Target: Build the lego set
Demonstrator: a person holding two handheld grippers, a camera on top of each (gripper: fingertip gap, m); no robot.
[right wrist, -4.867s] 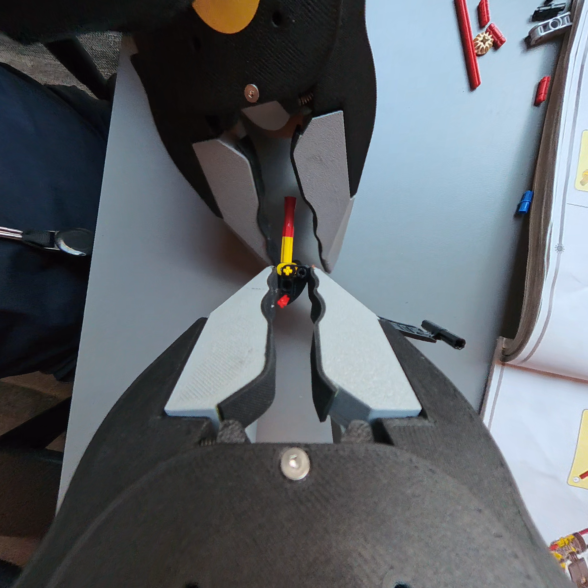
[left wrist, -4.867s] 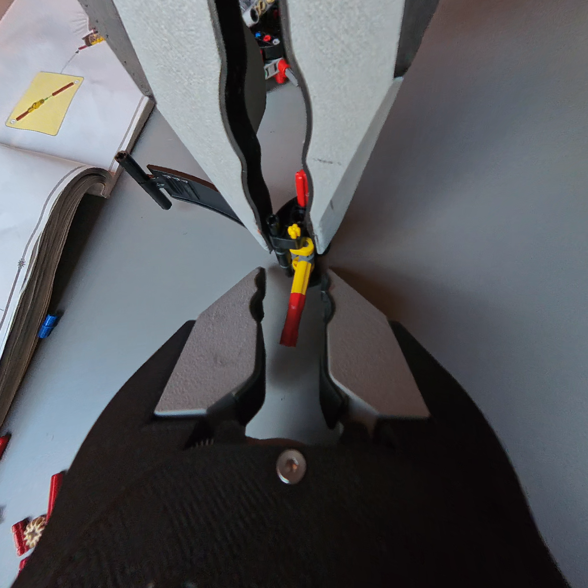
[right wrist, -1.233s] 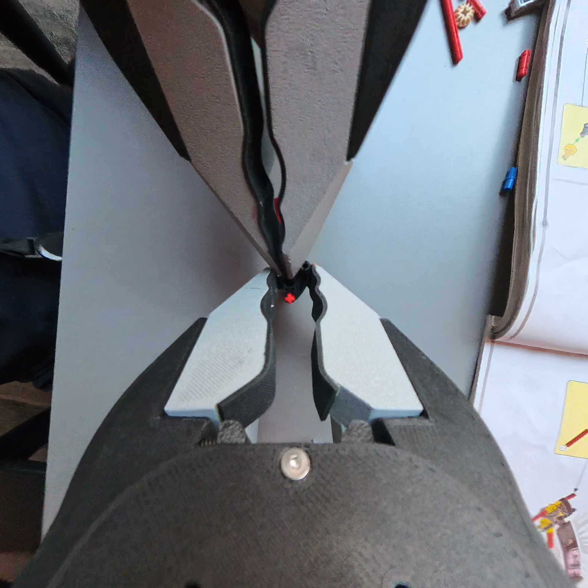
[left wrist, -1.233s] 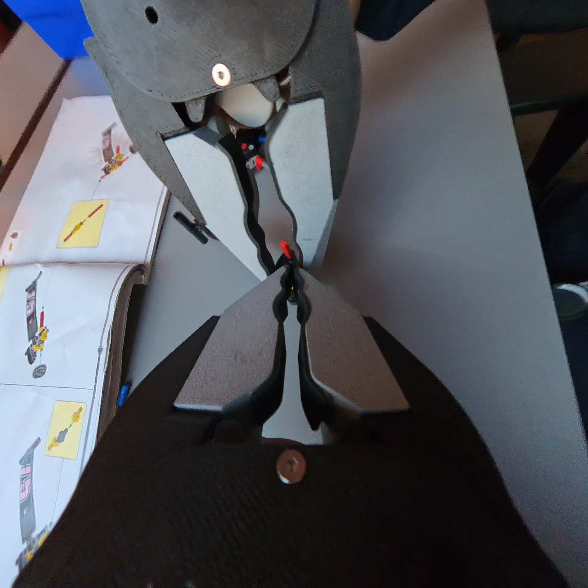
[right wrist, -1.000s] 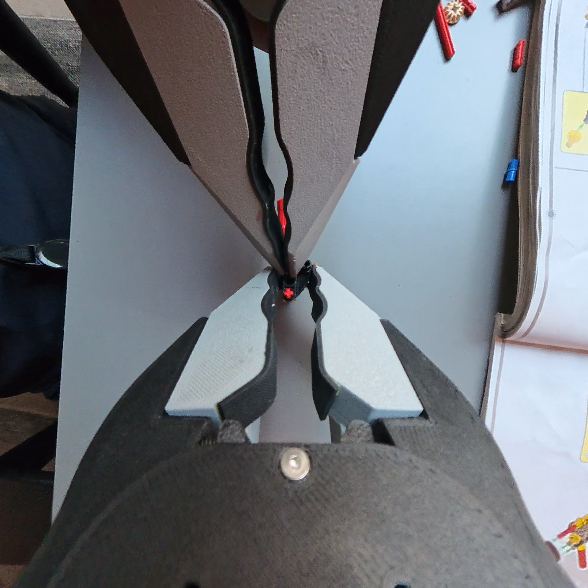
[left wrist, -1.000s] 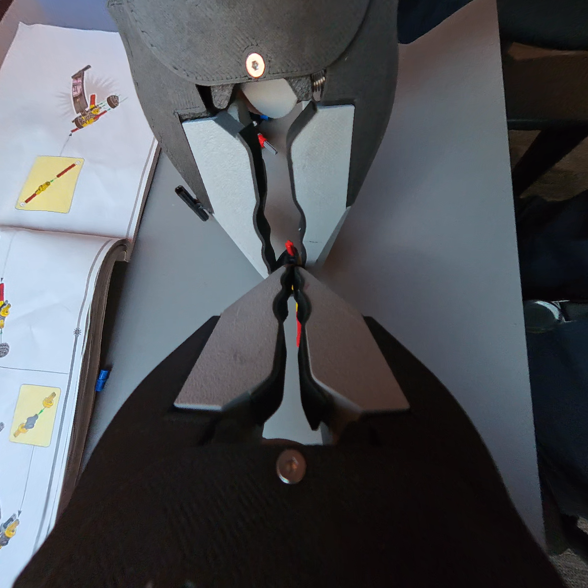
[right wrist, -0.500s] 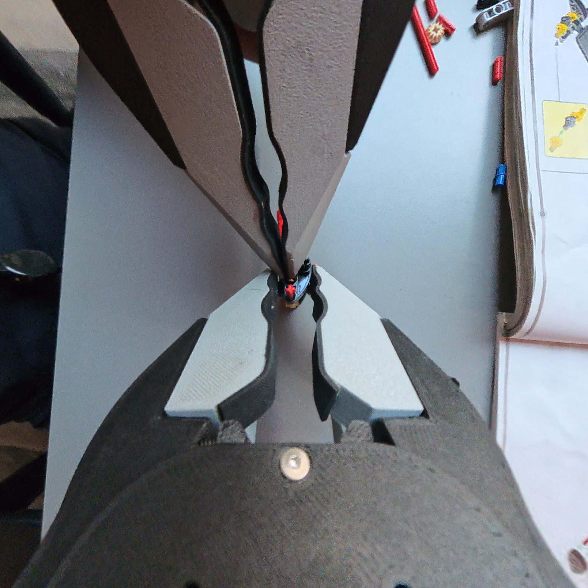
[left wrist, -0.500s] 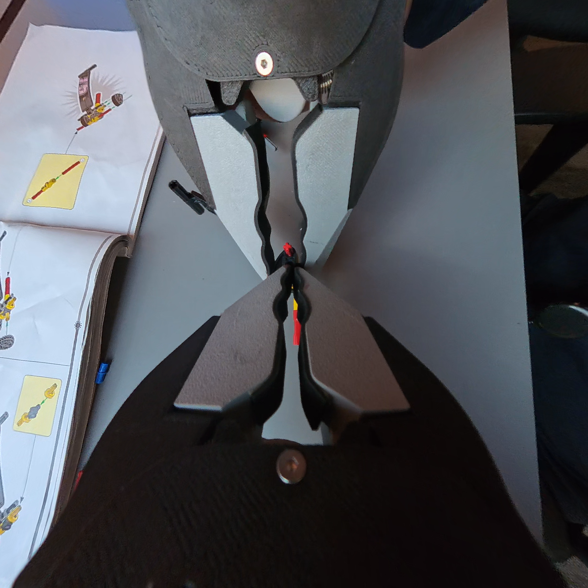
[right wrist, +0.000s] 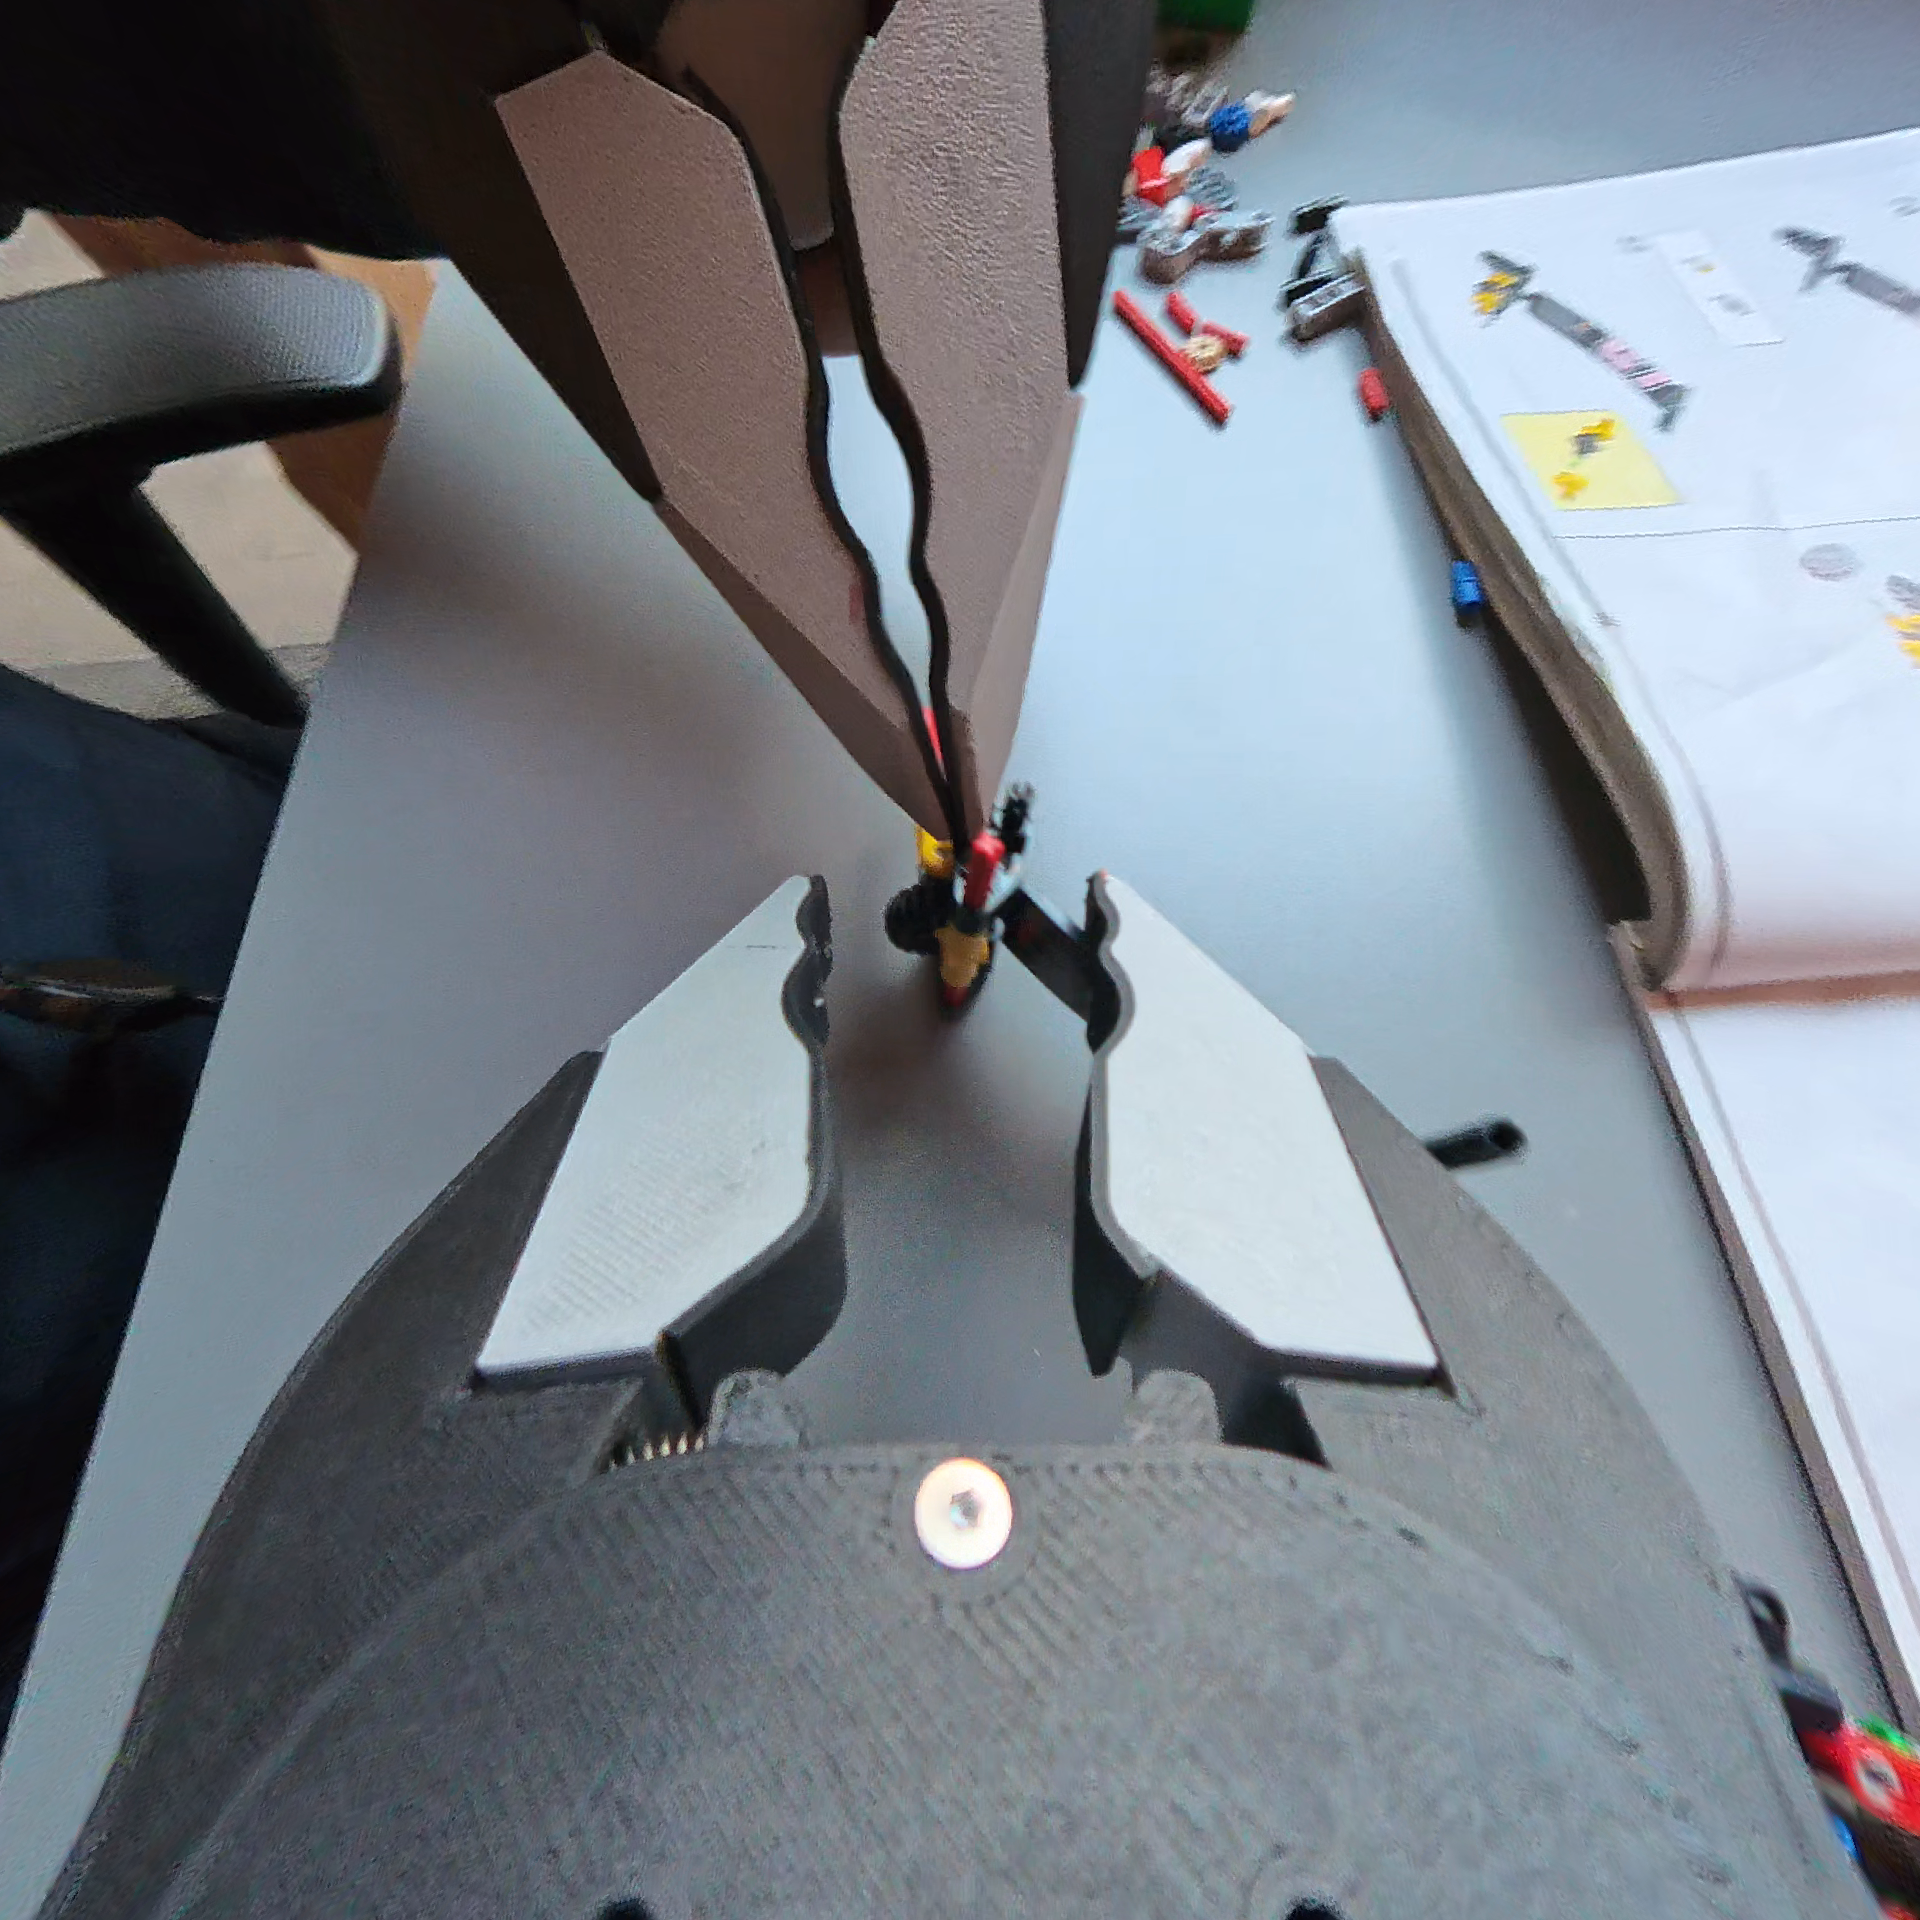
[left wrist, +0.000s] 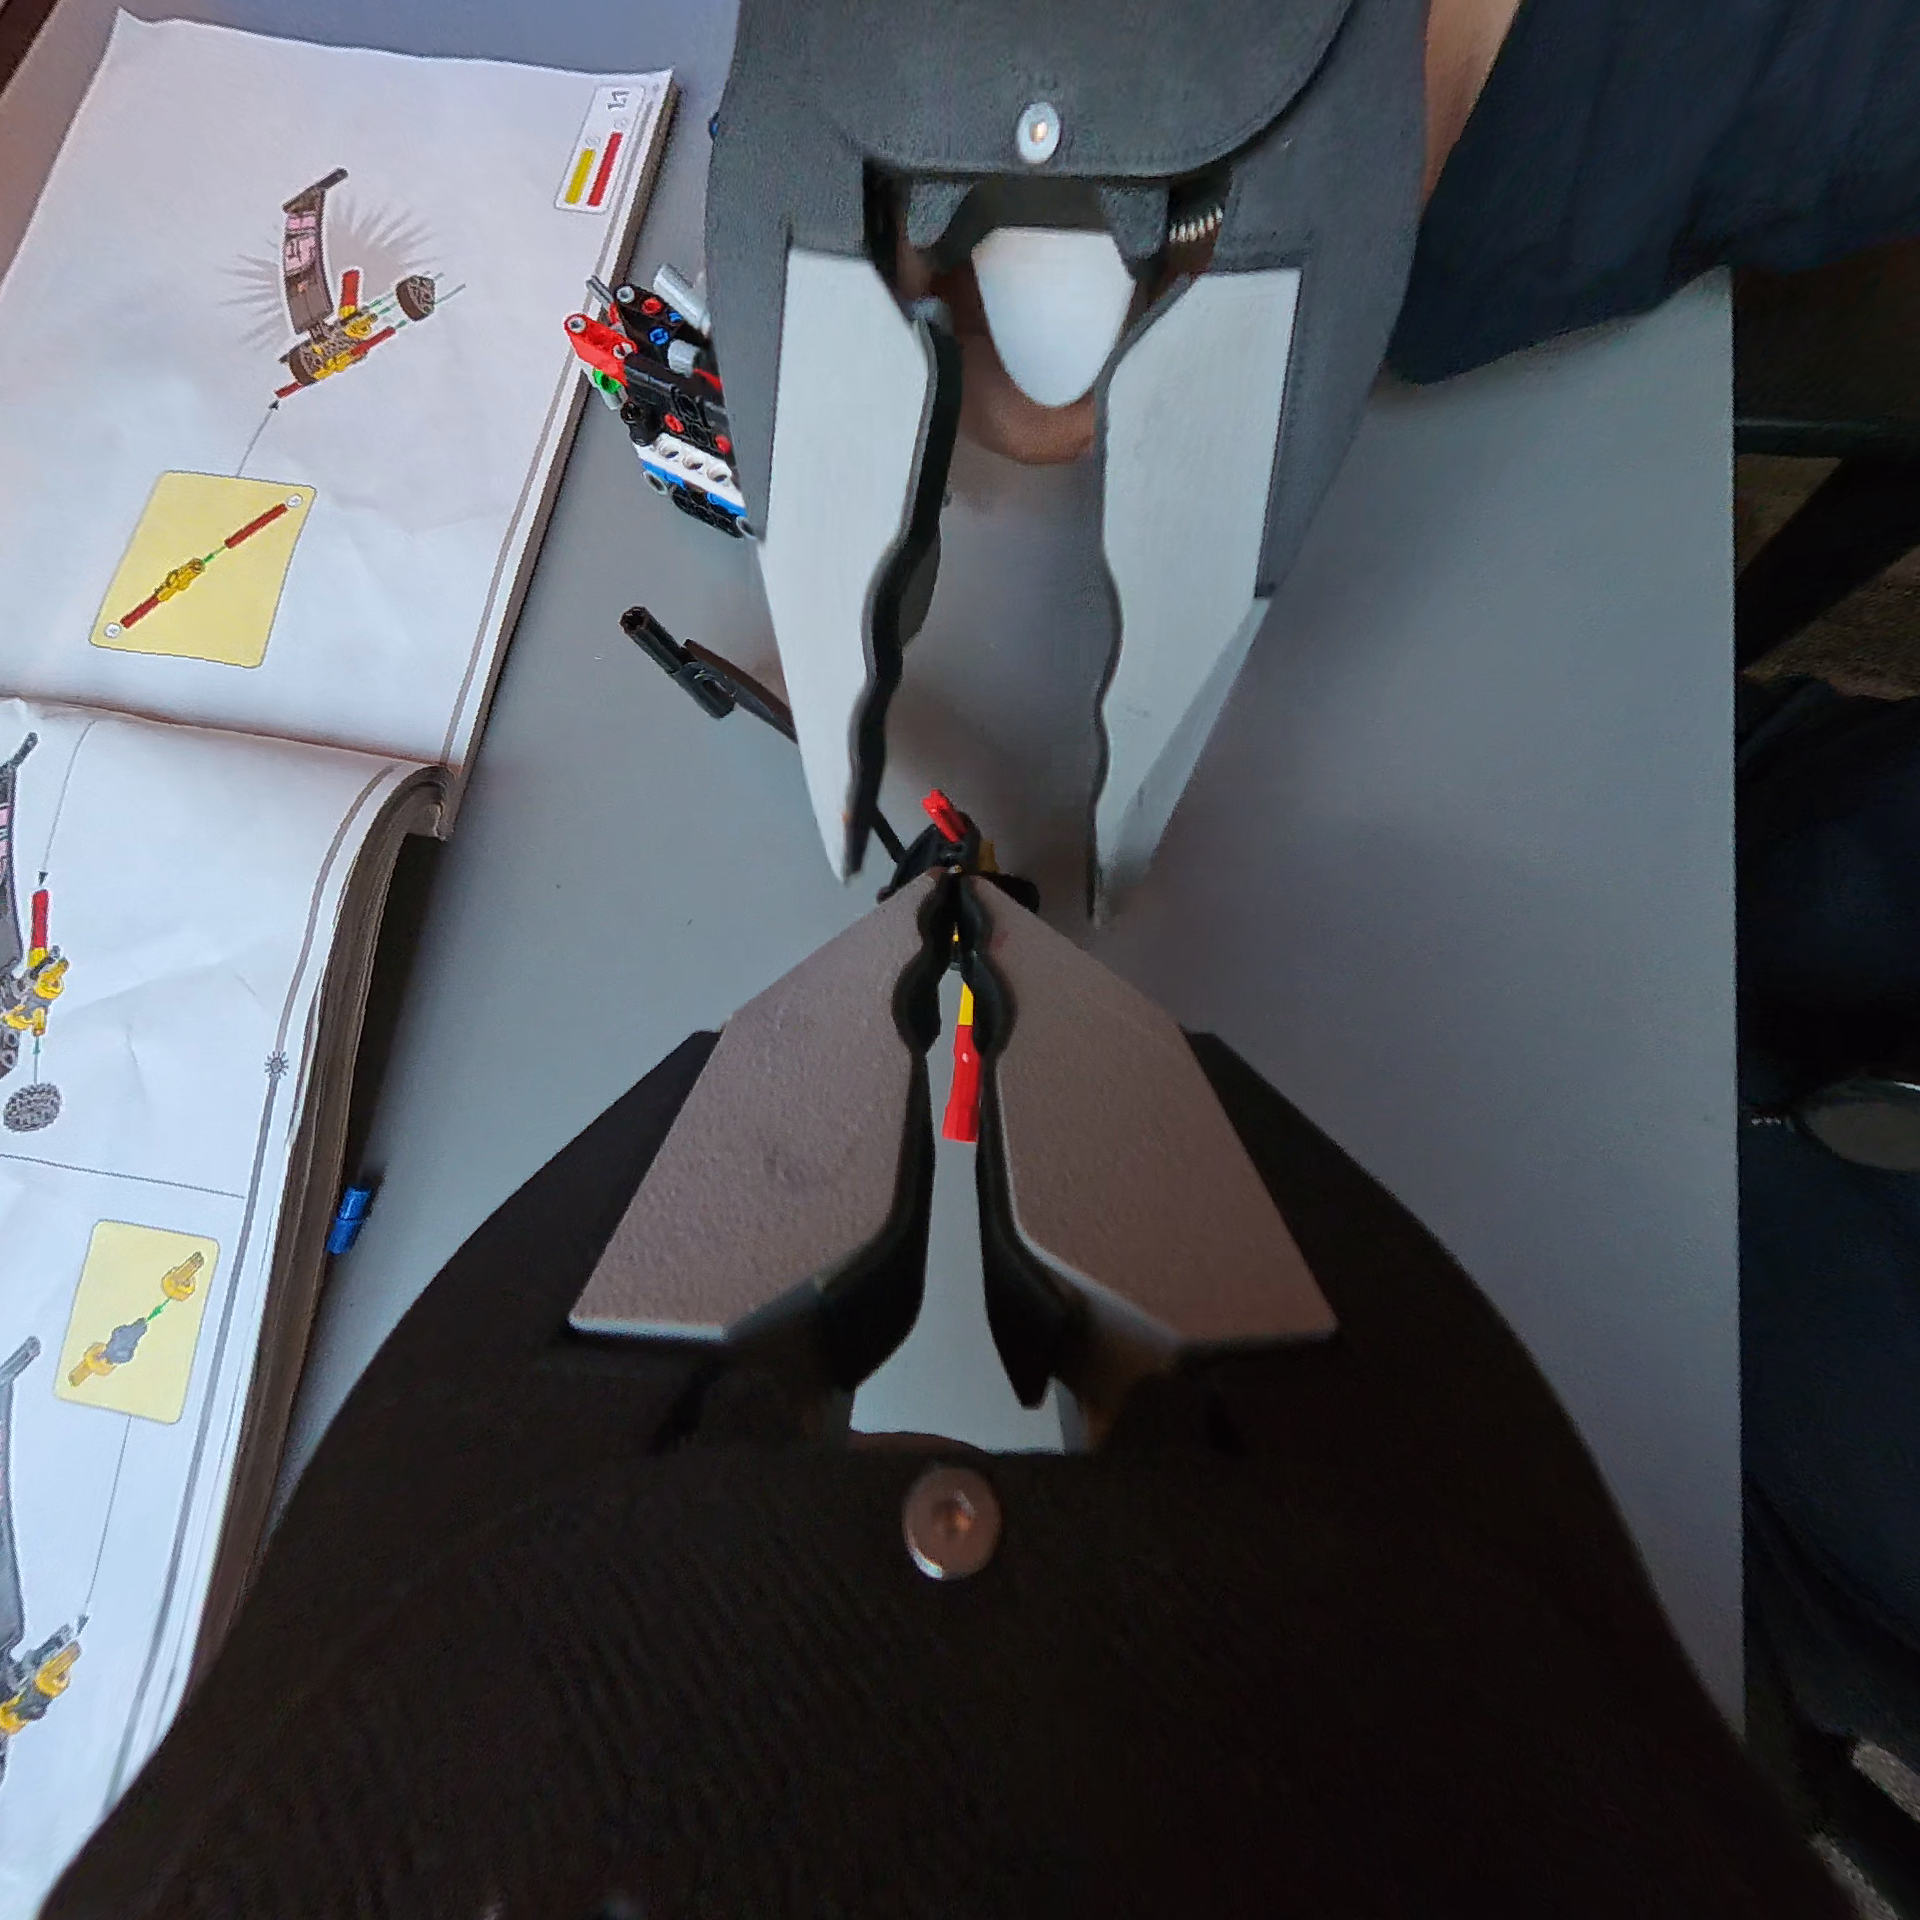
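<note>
My left gripper (left wrist: 956, 909) is shut on a small assembly (left wrist: 962, 1081) of a red and yellow axle with black parts at its far end, held above the grey table (left wrist: 1455, 935). The right wrist view shows the left gripper (right wrist: 961, 821) coming from above, its tips clamped on the assembly (right wrist: 961, 935). My right gripper (right wrist: 958, 914) is open, and its pads stand apart from the axle on both sides. A black arm (right wrist: 1049, 945) of the assembly reaches toward its right finger (right wrist: 1107, 935). The right gripper (left wrist: 977, 873) also shows open in the left wrist view.
An open instruction booklet (left wrist: 208, 520) lies at the left, or right in the right wrist view (right wrist: 1714, 623). Near it are a partly built model (left wrist: 675, 405), a black flat part with a pin (left wrist: 686, 665), a blue pin (left wrist: 353, 1216) and red loose parts (right wrist: 1174, 353). A chair arm (right wrist: 187, 343) stands past the table's edge. The tips of both grippers are at nearly the same place.
My right gripper has opened and let go of the assembly's black end, and has drawn back a little. My left gripper stays shut on the axle.
</note>
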